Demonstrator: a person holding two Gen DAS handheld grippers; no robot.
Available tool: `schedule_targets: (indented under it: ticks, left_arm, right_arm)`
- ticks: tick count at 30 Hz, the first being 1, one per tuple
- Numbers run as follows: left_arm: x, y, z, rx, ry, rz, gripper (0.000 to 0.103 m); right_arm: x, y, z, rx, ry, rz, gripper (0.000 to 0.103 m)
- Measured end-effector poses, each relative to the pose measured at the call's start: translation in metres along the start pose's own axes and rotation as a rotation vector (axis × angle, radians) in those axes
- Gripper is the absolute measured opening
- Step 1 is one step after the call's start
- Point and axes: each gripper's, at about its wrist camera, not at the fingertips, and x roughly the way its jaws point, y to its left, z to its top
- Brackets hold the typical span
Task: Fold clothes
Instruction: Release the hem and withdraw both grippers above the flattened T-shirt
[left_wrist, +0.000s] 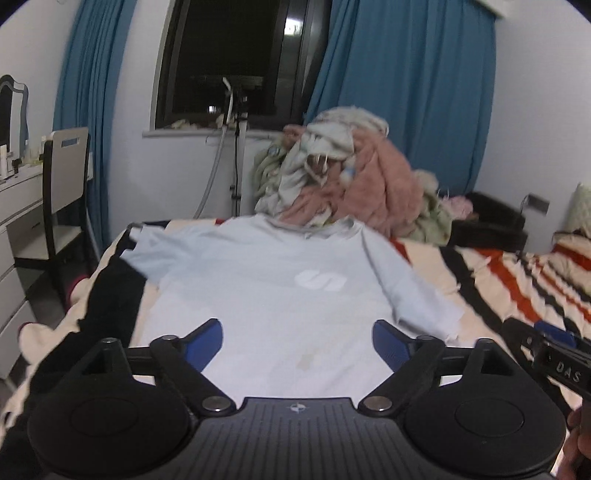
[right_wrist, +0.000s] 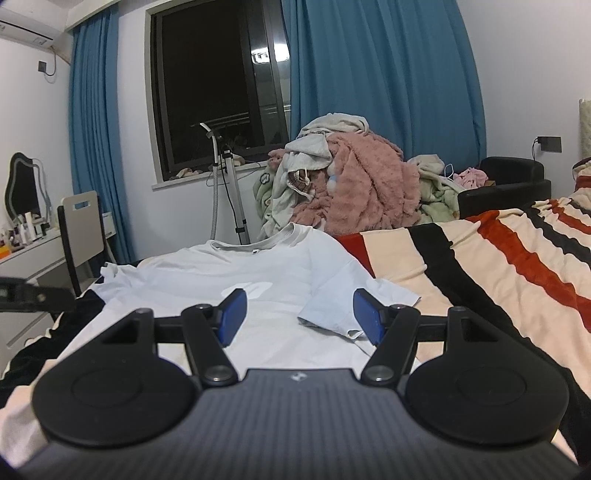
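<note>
A pale blue T-shirt (left_wrist: 273, 280) lies spread face up on the striped bed, collar at the far end, a white logo (left_wrist: 320, 280) on its chest. It also shows in the right wrist view (right_wrist: 229, 269). My left gripper (left_wrist: 297, 338) is open and empty above the shirt's lower middle. My right gripper (right_wrist: 299, 314) is open and empty, low over the shirt near its right sleeve (right_wrist: 343, 310). The right gripper's side also shows at the right edge of the left wrist view (left_wrist: 554, 360).
A striped blanket (right_wrist: 498, 258) covers the bed. A pile of clothes (right_wrist: 351, 188) lies past the collar. A black garment (left_wrist: 99, 314) lies at the bed's left edge. A chair (left_wrist: 64, 192) and a white desk (left_wrist: 18, 206) stand left.
</note>
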Motion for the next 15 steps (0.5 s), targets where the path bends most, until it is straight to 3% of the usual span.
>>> schedule_targets:
  ticks: [5,9,15]
  left_arm:
    - [0.025,0.007,-0.032,0.022,-0.041,0.021,0.103]
    - [0.043,0.031,-0.048,-0.013,0.013,0.019,0.103]
    - [0.055,0.037,-0.052,-0.028,0.023,-0.002,0.103]
  right_arm:
    - [0.006,0.002,-0.003,-0.004,0.006,-0.003,0.066]
    - [0.013,0.005,-0.003,-0.007,0.01,-0.004,0.066]
    - [0.015,0.006,-0.006,-0.02,0.025,-0.003,0.066]
